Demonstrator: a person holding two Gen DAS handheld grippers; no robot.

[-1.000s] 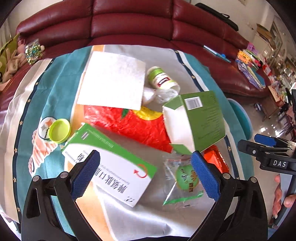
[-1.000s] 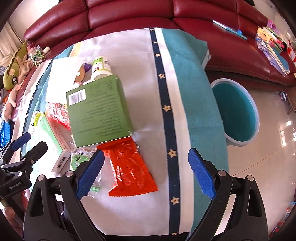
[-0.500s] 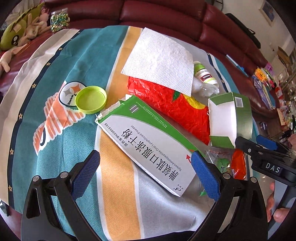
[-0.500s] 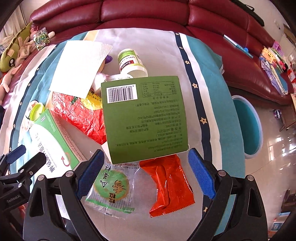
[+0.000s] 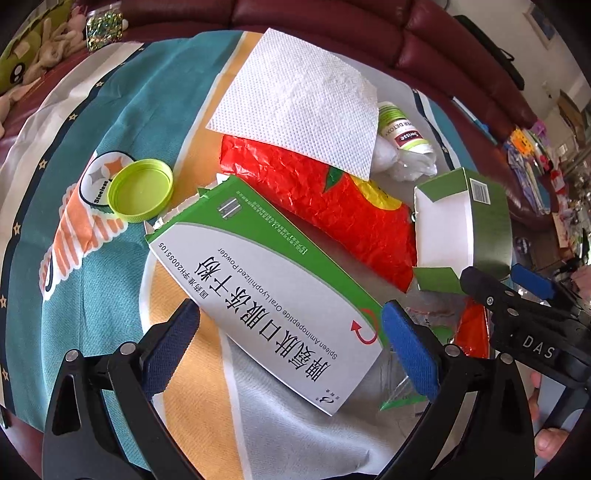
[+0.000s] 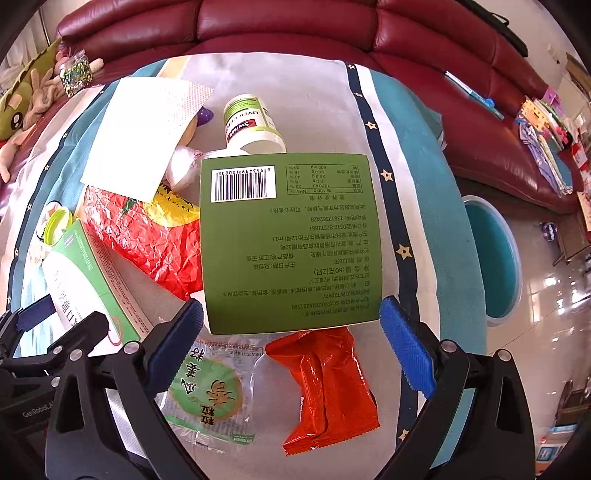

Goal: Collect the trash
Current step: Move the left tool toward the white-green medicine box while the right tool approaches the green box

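Observation:
Trash lies on a cloth-covered table. A white and green medicine box [image 5: 266, 288] reaches between the fingers of my open left gripper [image 5: 291, 347]. My open right gripper [image 6: 291, 343] straddles the near edge of a green carton [image 6: 291, 243], with an orange-red wrapper [image 6: 328, 387] and a clear green-printed snack packet [image 6: 210, 395] just below it. Behind lie a crumpled red bag [image 5: 317, 206], a white paper towel [image 5: 299, 99], a white supplement bottle [image 6: 251, 125] and a lime lid [image 5: 142, 190]. The right gripper body [image 5: 524, 325] shows at the right of the left wrist view.
A teal round bin [image 6: 491, 258] stands on the tiled floor right of the table. A dark red leather sofa [image 6: 295, 26] runs behind, with plush toys [image 6: 22, 103] and a small jar [image 6: 75, 74] at left and papers [image 6: 546, 140] at right.
Both grippers have moved in toward the trash pile. The left swung from the green carton over to the medicine box; the right moved from the orange-red wrapper up to the green carton.

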